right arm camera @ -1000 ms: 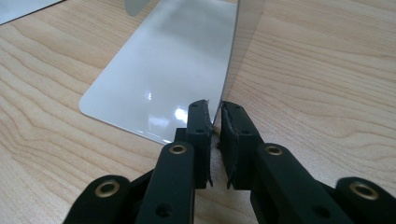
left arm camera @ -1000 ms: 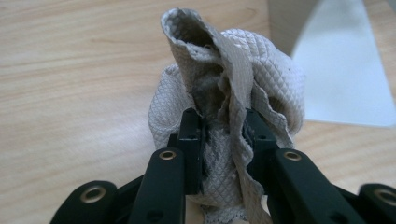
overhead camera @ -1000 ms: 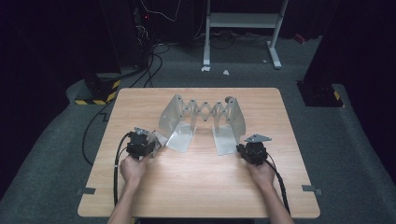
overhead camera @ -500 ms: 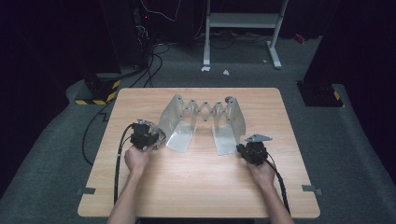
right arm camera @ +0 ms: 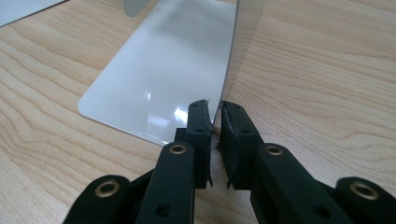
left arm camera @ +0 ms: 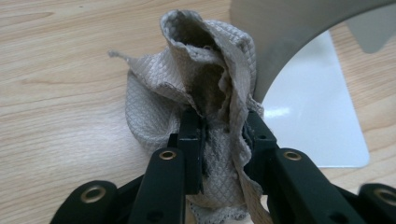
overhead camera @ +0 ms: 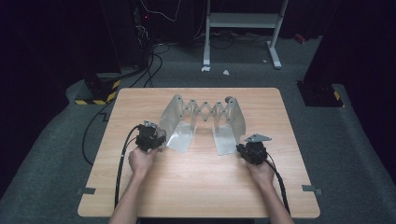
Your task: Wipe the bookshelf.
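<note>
At the centre of the high view an expandable metal book rack (overhead camera: 205, 119) stands on the wooden table (overhead camera: 196, 186), its scissor links joining two upright end plates, each with a flat foot lying toward the person. The left gripper (overhead camera: 150, 138), at centre left of that view, has its jaws drawn narrow on a bunched grey cloth (left arm camera: 196, 98), and in the left gripper view the wad rises to the upper middle of the frame, right against the curved edge of the left end plate (left arm camera: 289, 42). The right gripper (right arm camera: 212, 112) pinches the thin upright edge of the right end plate (right arm camera: 243, 42) between its pads, low in the frame, steadying the rack. The step looks like wiping the left plate while the other hand holds the rack fixed. To do it well, keep the right grip firm and low so the links cannot fold, and drag the cloth along the plate with light sideways pressure rather than pushing straight in. Whether the cloth truly presses on the metal or merely sits beside it is hard to judge here.
</note>
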### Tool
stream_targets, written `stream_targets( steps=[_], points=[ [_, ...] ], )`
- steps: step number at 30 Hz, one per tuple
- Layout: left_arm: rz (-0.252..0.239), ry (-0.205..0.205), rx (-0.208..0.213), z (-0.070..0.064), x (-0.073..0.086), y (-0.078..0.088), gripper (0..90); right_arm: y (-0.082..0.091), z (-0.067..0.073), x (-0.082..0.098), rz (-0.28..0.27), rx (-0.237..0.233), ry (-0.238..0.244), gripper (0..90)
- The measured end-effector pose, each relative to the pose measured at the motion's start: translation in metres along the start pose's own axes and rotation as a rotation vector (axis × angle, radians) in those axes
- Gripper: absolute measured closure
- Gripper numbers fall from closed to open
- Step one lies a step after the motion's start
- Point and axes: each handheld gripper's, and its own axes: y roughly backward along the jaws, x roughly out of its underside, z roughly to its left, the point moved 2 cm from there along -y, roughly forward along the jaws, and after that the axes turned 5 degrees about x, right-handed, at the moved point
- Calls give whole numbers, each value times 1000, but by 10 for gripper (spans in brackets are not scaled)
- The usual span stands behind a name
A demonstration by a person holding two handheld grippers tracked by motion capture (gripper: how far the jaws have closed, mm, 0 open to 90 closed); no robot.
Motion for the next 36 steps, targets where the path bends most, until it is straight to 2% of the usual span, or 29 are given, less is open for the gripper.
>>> stream_targets(
  steps=[13, 19, 25, 28, 36],
  points=[
    [-13, -37, 30, -12, -1, 3, 730, 0, 2, 0, -3, 19, 16, 819],
    [-47, -30, 53, -14, -6, 14, 730, 0, 2, 0, -4, 21, 20, 819],
    [-68, -70, 55, -21, -16, 25, 730, 0, 2, 0, -4, 19, 18, 819],
    [-86, -76, 76, -24, -19, 30, 730, 0, 2, 0, -4, 21, 20, 819],
    [-112, -108, 77, -30, -27, 43, 730, 0, 2, 0, -3, 23, 21, 819]
  ],
)
